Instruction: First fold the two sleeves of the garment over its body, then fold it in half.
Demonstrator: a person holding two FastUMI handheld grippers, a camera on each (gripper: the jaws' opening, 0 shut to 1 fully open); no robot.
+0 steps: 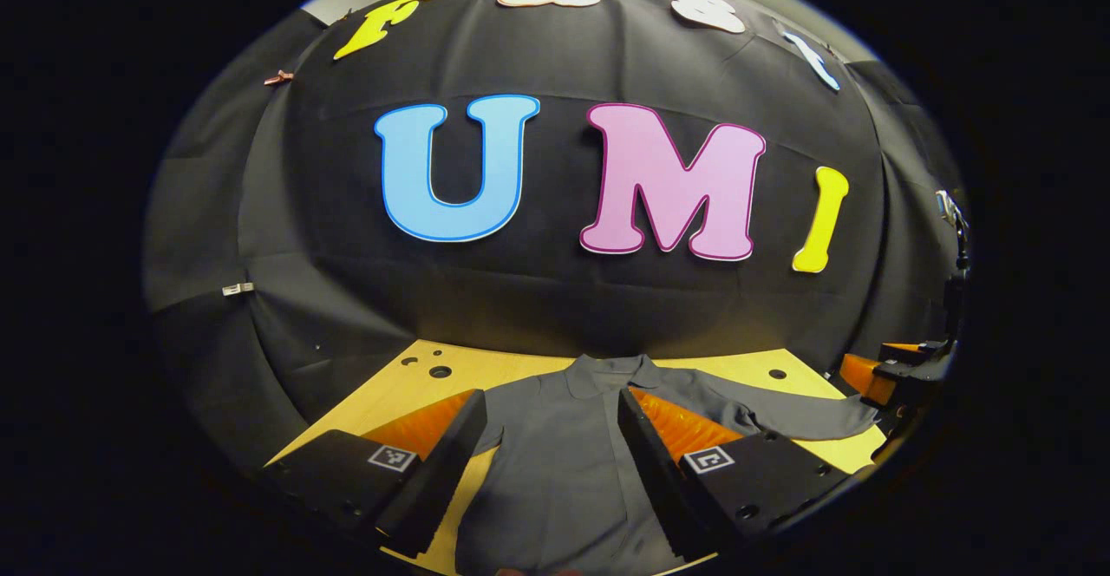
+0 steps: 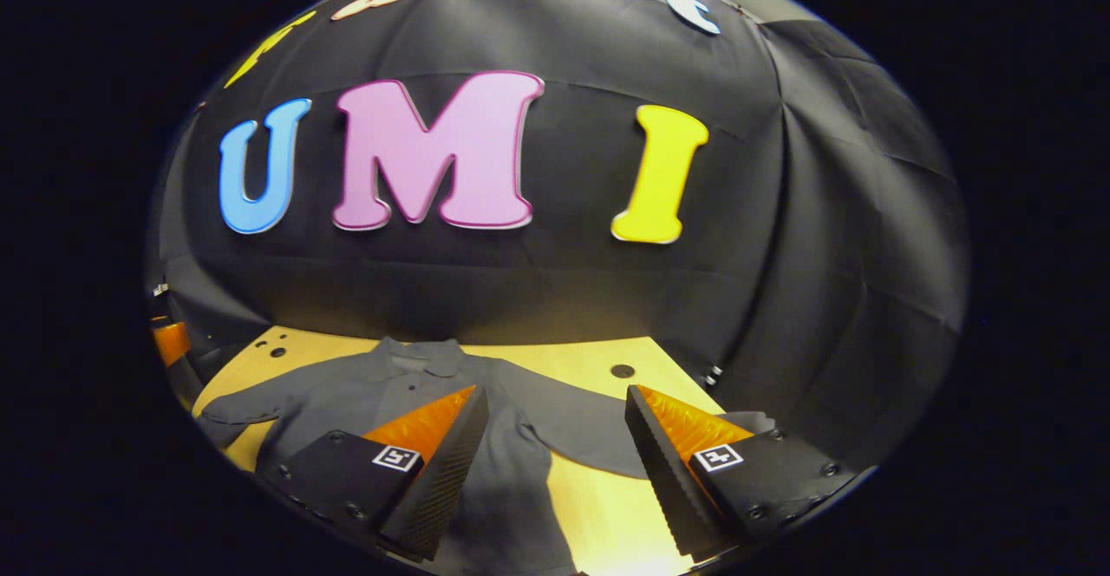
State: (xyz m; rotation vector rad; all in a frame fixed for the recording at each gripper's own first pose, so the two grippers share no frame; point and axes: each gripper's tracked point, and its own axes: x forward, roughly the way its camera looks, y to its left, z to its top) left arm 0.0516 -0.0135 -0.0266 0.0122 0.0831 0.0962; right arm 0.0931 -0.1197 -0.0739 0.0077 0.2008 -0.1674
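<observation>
The shirt lies flat on the surface, sleeves spread out (collar toward the wall). My left tool and right tool hover above it, both released.

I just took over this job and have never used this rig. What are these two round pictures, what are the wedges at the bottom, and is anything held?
Each picture comes from a camera riding on a hand-held gripper, looking forward along its two fingers; those are the wedges. The left gripper view shows the left gripper, open above the shirt's body. The right gripper view shows the right gripper, open over one spread sleeve. A grey collared shirt lies flat on the wooden table, sleeves still unfolded. Neither gripper holds anything. The right gripper also appears at the left view's right edge.
</observation>
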